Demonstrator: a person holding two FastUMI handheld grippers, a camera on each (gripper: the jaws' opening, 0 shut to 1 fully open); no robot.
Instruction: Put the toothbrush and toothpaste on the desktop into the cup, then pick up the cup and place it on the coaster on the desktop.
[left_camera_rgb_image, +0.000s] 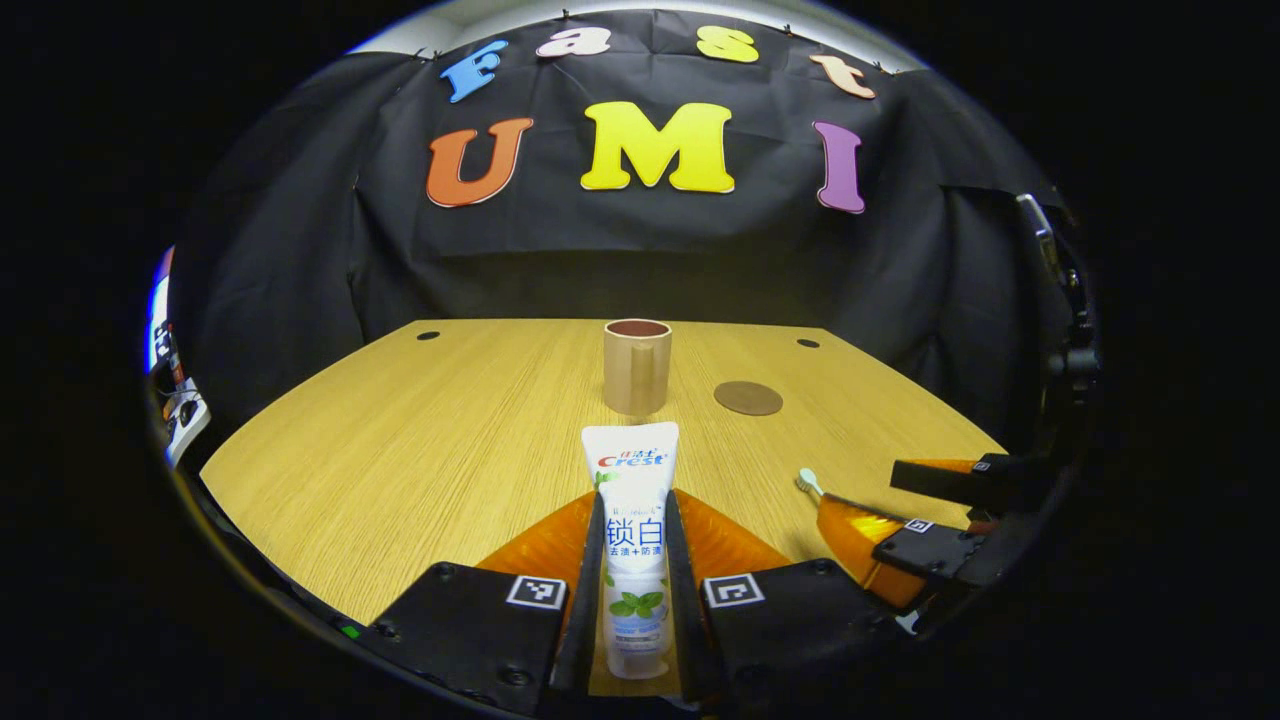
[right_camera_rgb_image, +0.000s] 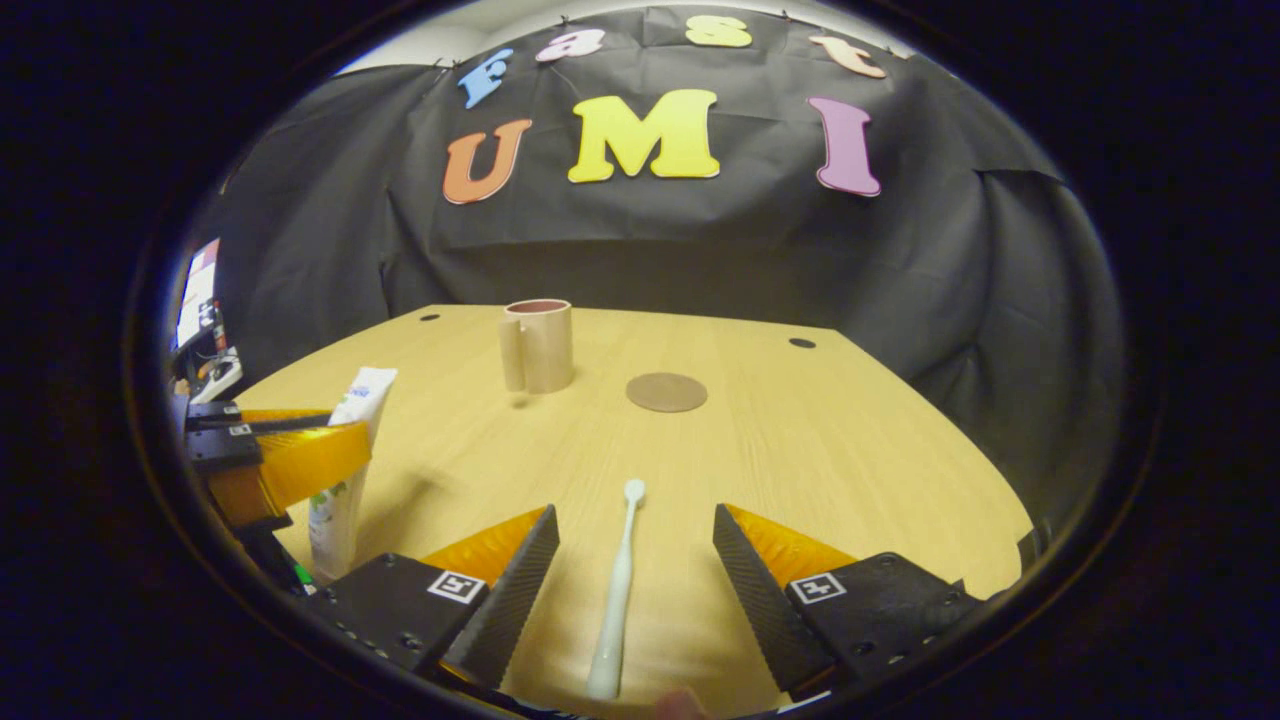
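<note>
My left gripper (left_camera_rgb_image: 634, 497) is shut on the white toothpaste tube (left_camera_rgb_image: 633, 540), a finger pressing on each side. Straight ahead stands the tan cup (left_camera_rgb_image: 637, 365), handle toward me, with the round brown coaster (left_camera_rgb_image: 748, 398) to its right. In the right gripper view the white toothbrush (right_camera_rgb_image: 618, 580) lies flat on the wooden table (right_camera_rgb_image: 850, 470) between the spread fingers of my open right gripper (right_camera_rgb_image: 635, 512), touching neither. The cup (right_camera_rgb_image: 538, 345) and coaster (right_camera_rgb_image: 667, 391) are farther back. The left gripper (right_camera_rgb_image: 345, 430) holds the toothpaste (right_camera_rgb_image: 340, 490) at the left.
The black cloth wall closes off the back and sides of the table (left_camera_rgb_image: 400, 450). Two small dark holes (left_camera_rgb_image: 428, 335) (left_camera_rgb_image: 808, 343) sit near the far corners. Some equipment (left_camera_rgb_image: 180, 410) lies beyond the left edge. The right gripper (left_camera_rgb_image: 860, 488) hovers at the table's right front.
</note>
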